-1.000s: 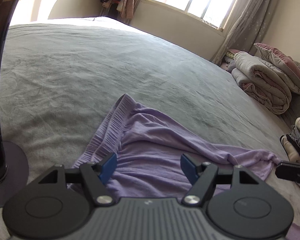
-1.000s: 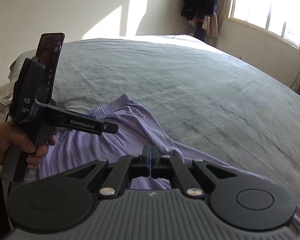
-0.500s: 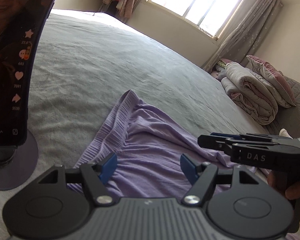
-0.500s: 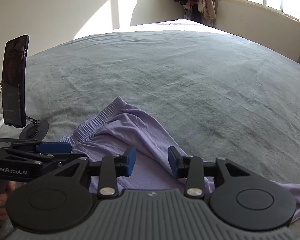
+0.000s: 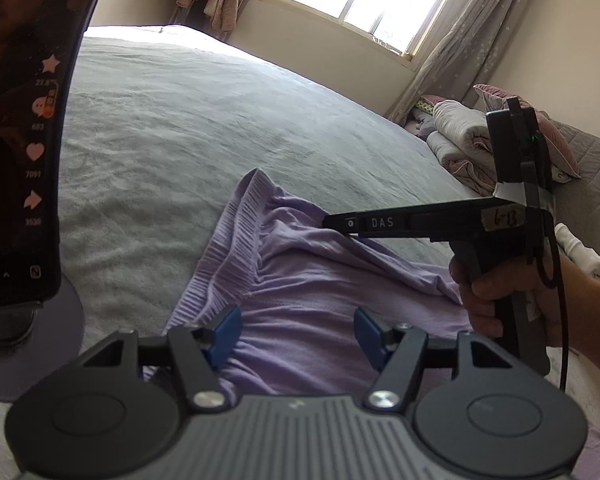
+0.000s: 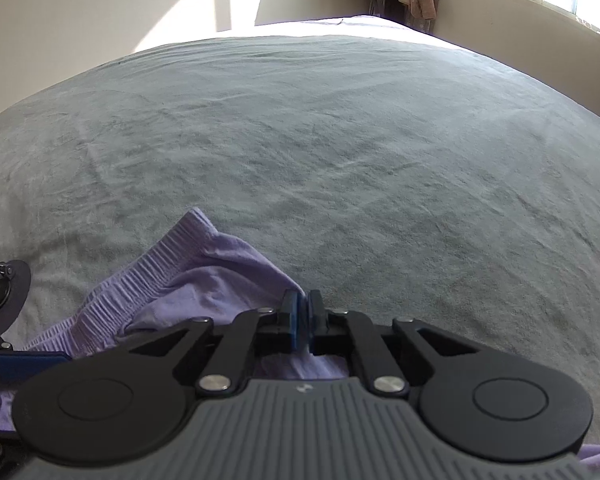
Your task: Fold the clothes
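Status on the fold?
Done: nothing, the purple shorts lie crumpled on the bed. In hand: right claw shut on a fabric edge; left claw, just been closing, stands open over the cloth. Left: every fold.

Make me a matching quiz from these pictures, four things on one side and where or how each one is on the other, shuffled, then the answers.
1. lilac ribbed-waistband shorts
2. left gripper
3. right gripper
4. black phone on a round stand

A. shut at a fabric edge
B. upright, screen lit
C. open above cloth
D. rumpled on the grey bedspread

Pairs: 1-D, 2-C, 3-A, 4-B
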{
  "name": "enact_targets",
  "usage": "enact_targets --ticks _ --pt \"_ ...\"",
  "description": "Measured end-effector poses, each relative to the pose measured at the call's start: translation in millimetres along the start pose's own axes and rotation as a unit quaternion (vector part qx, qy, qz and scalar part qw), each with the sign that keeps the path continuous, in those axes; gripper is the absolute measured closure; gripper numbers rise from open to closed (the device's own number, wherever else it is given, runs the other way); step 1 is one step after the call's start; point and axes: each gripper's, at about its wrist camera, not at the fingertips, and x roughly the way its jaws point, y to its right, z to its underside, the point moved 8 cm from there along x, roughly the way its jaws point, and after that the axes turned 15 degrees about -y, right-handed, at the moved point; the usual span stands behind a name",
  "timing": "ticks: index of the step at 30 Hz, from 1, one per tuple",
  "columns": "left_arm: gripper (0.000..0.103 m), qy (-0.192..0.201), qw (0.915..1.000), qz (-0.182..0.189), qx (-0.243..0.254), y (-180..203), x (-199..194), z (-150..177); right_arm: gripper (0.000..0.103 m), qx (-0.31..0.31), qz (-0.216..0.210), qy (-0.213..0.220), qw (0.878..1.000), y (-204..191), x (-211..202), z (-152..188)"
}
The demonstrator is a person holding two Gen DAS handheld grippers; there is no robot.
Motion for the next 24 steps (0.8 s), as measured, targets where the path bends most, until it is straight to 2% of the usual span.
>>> enact_targets --ticks 7,12,18,24 --pt "0.052 0.002 0.9999 -0.012 0.005 -1.8 0.7 0.7 0.101 -0.015 -0.011 0.04 0.999 -19.5 -46.7 2.5" --pt "0.053 0.005 0.9998 -0.019 0.007 -3.3 1.1 1.0 0.101 -0.023 -0.028 0.072 0.997 -36.4 -90.3 12.4" --pt "0.053 0.007 0.9996 -0.027 0.01 -3.3 0.5 2.4 0.101 -0.04 -0.047 0.099 0.993 -60.3 -138.7 40.9" --pt "0.053 0.011 0.9996 -0.027 0.005 -4.0 -5.1 5.3 0.101 -0.052 -0.066 0.112 0.99 -85.7 -160.3 87.0"
